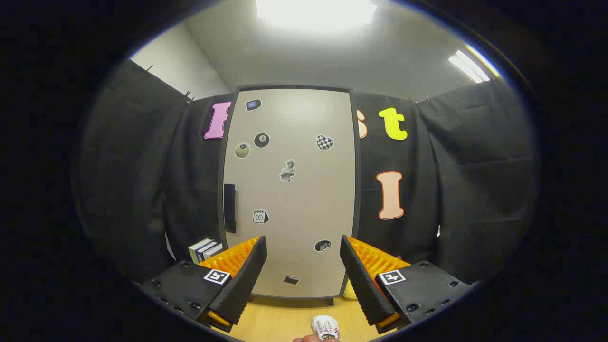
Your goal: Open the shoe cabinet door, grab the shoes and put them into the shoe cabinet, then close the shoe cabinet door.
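Observation:
The shoe cabinet (289, 190) stands upright straight ahead on the wooden floor, its pale door shut and dotted with several stickers. A dark handle (230, 207) runs down the door's left edge. My gripper (302, 244) is open, its two fingers spread wide in front of the door's lower part and some way short of it, holding nothing. A white shoe (326, 327) lies on the floor below and between the fingers, with a bit of a hand just beside it.
A few books (205, 249) stand on the floor to the left of the cabinet, behind the left finger. Something yellow (349, 290) lies at the cabinet's lower right corner. Black cloth walls close in on both sides.

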Tool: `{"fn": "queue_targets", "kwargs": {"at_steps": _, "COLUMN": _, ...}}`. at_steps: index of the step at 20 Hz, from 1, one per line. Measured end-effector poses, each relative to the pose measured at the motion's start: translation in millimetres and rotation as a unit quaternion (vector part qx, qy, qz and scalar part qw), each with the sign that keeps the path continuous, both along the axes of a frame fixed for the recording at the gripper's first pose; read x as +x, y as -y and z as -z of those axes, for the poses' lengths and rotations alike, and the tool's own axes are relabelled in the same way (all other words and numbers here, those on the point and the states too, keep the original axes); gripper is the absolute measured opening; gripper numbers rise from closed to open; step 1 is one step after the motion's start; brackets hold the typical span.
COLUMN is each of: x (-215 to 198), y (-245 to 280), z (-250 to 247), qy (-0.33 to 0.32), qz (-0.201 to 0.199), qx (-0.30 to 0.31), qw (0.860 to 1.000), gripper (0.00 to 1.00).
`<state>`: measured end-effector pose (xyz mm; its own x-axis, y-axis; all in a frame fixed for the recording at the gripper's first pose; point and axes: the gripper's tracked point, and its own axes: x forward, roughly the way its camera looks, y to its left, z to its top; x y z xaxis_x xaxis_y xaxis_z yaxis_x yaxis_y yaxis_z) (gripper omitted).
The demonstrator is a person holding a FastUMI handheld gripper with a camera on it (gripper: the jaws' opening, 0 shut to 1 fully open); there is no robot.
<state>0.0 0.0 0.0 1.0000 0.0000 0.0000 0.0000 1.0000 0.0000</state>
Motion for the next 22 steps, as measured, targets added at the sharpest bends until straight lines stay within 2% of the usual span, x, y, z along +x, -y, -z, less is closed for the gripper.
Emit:
{"fn": "queue_targets", "kwargs": {"at_steps": 7, "x": -9, "y": 0, "z": 2, "qy": -0.009, "qz": 0.0, "qx": 0.016, "qw": 1.0, "gripper": 0.97}}
{"fn": "queue_targets", "kwargs": {"at_steps": 16, "x": -3, "y": -7, "z": 11, "qy": -0.039, "qz": -0.01, "qx": 0.013, "qw": 0.999, "gripper": 0.97}}
{"fn": "queue_targets", "kwargs": {"at_steps": 22, "x": 4, "y": -12, "z": 0, "qy": -0.04, "qz": -0.011, "qx": 0.021, "qw": 0.999, "gripper": 0.97}}
